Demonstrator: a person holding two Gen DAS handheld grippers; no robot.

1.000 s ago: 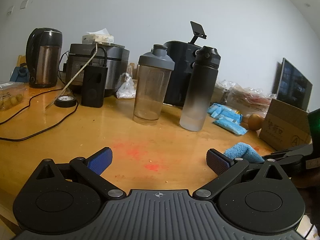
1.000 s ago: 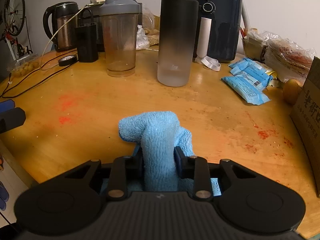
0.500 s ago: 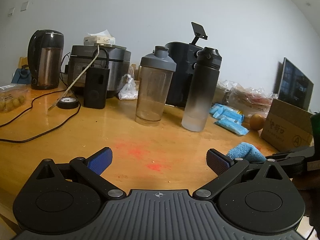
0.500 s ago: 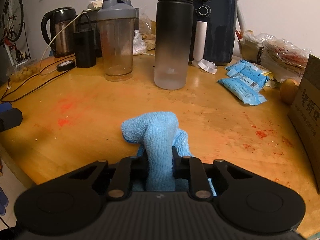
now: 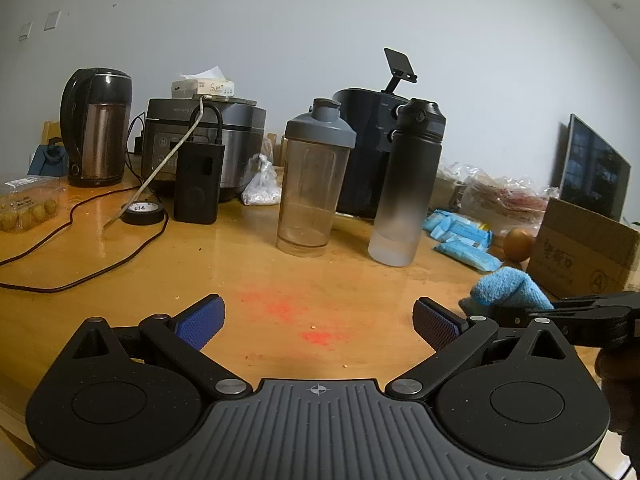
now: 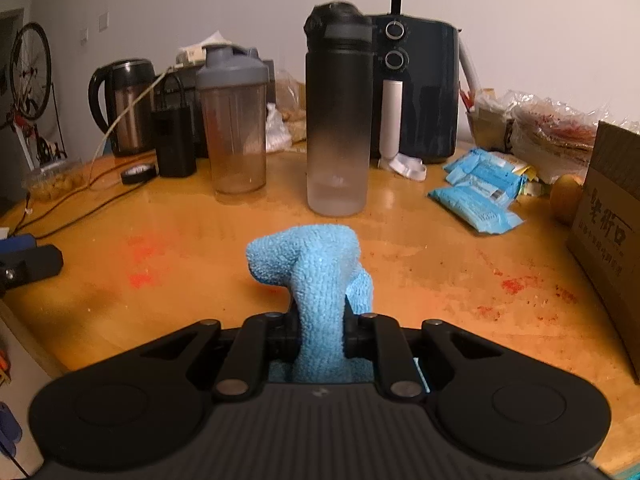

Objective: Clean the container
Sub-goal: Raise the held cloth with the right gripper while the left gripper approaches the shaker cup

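Gripping a blue cloth bunched upright for wiping, the right gripper is held above the table's near edge; the left gripper is spread wide, empty. The black bottle and shaker stand mid-table, toward the far edge.

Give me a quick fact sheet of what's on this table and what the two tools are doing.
Surface: wooden table with red stains
Containers: clear shaker, black-to-clear bottle, both upright, lids on
Left hand-held gripper: open, empty
Right hand-held gripper: shut on blue cloth
Behind: kettle, cooker, air fryer
Right side: blue packets, cardboard box
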